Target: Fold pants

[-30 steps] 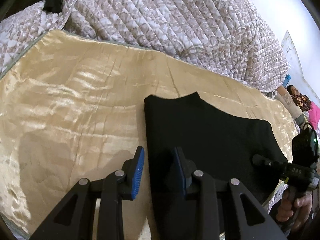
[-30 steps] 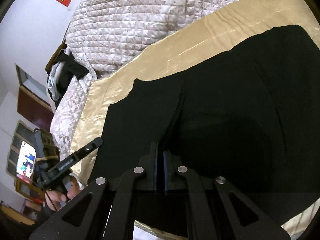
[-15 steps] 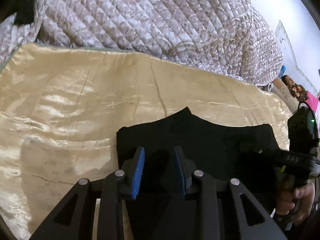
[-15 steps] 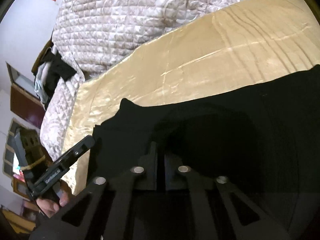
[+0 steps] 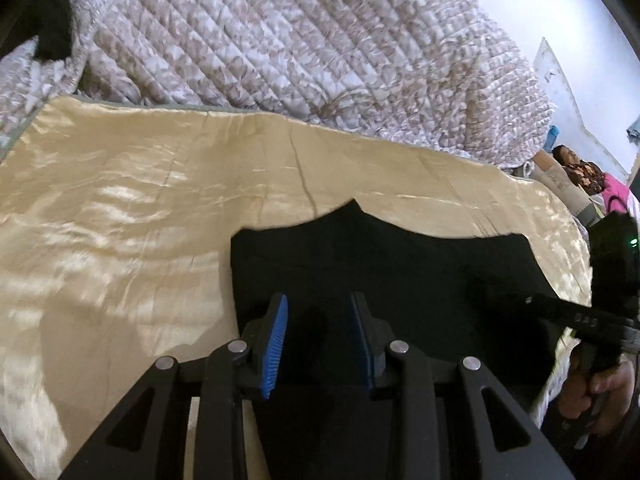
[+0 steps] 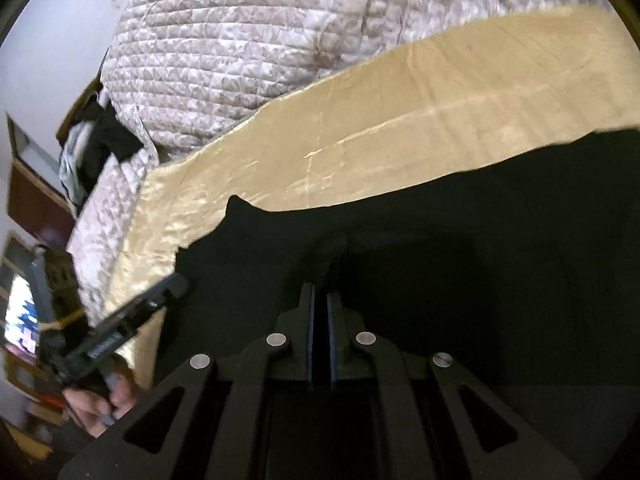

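The black pants (image 5: pixel 400 268) lie flat on a shiny gold satin sheet (image 5: pixel 140 208). In the left wrist view my left gripper (image 5: pixel 318 312) hangs open just above the pants' near left part, its blue pads apart and empty. My right gripper shows at the right edge (image 5: pixel 568 312), held by a hand. In the right wrist view the pants (image 6: pixel 480 248) fill the lower right. My right gripper (image 6: pixel 319 300) is shut over them, with a raised fold of black cloth just ahead of its tips. My left gripper (image 6: pixel 160 292) is at the left.
A quilted grey-white bedspread (image 5: pixel 320 48) is heaped along the far side of the sheet. Dark clothes (image 6: pixel 104 136) lie on the bed's far left end. A person in pink (image 5: pixel 592 180) sits at the far right. A wooden cabinet (image 6: pixel 36 208) stands at the left.
Both grippers have drawn back toward the near edge and the pants now look shorter front to back, lying nearer me. The left stays open, the right stays shut.
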`<state>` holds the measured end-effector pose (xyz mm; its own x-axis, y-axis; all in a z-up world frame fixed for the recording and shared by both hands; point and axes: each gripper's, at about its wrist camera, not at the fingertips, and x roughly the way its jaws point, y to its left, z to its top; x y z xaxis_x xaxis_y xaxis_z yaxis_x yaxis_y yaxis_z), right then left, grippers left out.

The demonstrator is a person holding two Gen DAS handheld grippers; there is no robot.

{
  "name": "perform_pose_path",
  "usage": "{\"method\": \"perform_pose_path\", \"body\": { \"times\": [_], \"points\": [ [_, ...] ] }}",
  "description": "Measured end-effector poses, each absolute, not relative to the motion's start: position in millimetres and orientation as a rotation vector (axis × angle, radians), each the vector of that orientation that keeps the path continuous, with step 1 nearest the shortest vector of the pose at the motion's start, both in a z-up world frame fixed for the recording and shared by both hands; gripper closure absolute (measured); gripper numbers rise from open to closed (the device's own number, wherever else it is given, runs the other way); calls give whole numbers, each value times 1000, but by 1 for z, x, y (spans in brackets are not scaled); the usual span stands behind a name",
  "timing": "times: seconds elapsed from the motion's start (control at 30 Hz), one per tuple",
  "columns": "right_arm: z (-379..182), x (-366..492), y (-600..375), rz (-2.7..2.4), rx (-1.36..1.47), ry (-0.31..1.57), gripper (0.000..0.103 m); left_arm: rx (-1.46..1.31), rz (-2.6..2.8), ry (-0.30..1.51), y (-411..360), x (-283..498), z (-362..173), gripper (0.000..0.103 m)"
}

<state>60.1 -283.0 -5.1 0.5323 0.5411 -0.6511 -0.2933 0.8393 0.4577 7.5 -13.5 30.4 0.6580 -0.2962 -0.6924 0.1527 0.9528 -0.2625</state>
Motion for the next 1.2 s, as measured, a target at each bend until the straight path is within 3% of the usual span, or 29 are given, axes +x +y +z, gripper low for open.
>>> {"method": "perform_pose_path", "body": {
  "times": [0.17,0.3,0.53,1.2],
  "points": [
    [7,-5,-281,576,225,765,96,-196,-263,843,-23,-35,18,69],
    [-20,-31,-268,565,122,847,93,-130,-240,824,-34,-63,14,69],
    [-20,-51,-273,508,65,807,92,-174,-239,827,-28,-78,14,69],
    [-1,2,-264,423,55,781,92,-106,-155,849,-36,1,30,69]
  ]
}}
